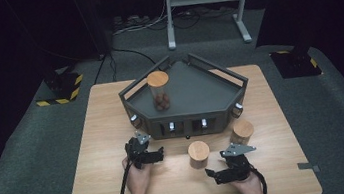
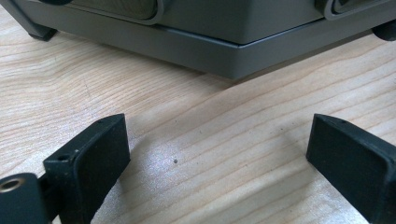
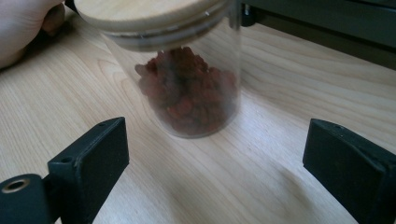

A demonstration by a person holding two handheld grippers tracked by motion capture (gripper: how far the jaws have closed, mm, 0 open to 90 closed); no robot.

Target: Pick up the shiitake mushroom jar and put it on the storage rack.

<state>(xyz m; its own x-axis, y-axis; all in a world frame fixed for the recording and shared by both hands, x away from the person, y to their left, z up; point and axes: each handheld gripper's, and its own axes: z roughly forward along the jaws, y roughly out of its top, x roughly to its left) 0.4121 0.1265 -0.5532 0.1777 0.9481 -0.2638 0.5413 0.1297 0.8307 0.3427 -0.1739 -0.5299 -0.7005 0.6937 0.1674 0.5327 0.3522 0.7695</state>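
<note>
- while the right gripper (image 3: 215, 163) stands spread and empty, the jar (image 3: 187, 79) of dried fruit sits just ahead on the table (image 1: 99, 137).
- if one jaw bumps the glass, the jar can tip.
- left gripper (image 2: 217, 158) is also spread, holding nothing.

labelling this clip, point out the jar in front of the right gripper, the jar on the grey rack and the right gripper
near jar (image 3: 187, 100), right gripper view, glass wall
rack jar (image 1: 158, 78), high view, wooden lid
right gripper (image 1: 212, 176), high view, between fingertips
</note>
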